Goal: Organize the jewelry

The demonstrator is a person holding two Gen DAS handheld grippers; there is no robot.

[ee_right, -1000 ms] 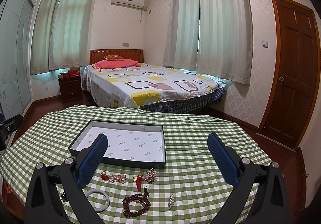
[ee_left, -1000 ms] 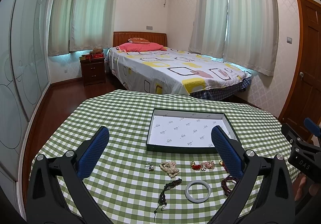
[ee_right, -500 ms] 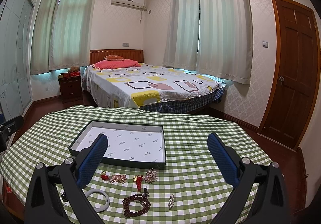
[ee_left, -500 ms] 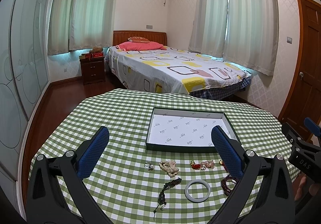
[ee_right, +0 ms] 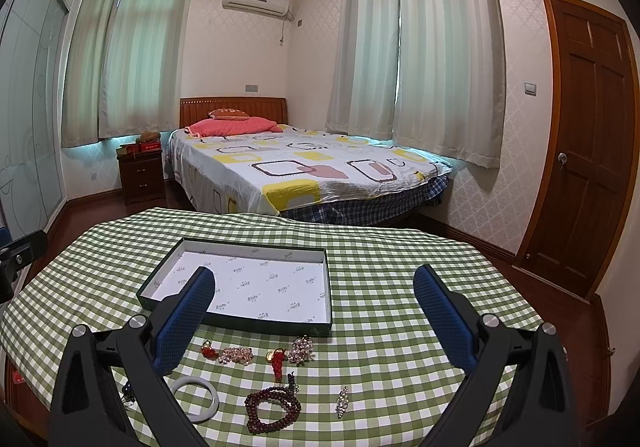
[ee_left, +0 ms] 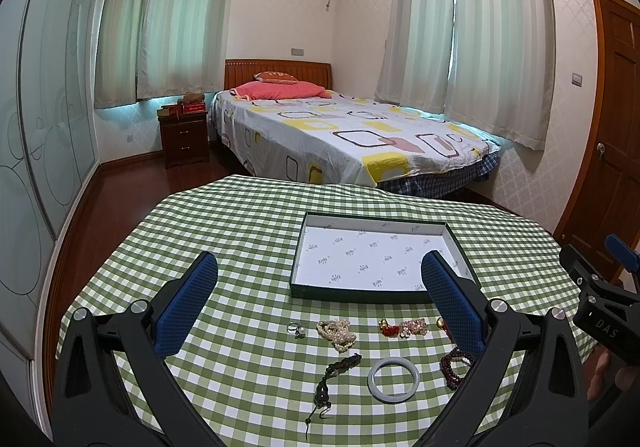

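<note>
Both the left claw (ee_left: 318, 301) and the right claw (ee_right: 314, 311) hang spread wide, grasping nothing, above the bench (ee_right: 400, 255). Jewelry lies loose just before the empty tray (ee_right: 236, 324): the bangle (ee_right: 196, 393), dark beads (ee_right: 272, 407), pearls (ee_left: 337, 333). Strands could snag, drag neighbours or slip out.

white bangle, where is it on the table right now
The white bangle lies flat on the checked tablecloth, nearer the camera than the open tray. In the left wrist view it sits between the dark cord pendant and the dark red bead bracelet.
</note>
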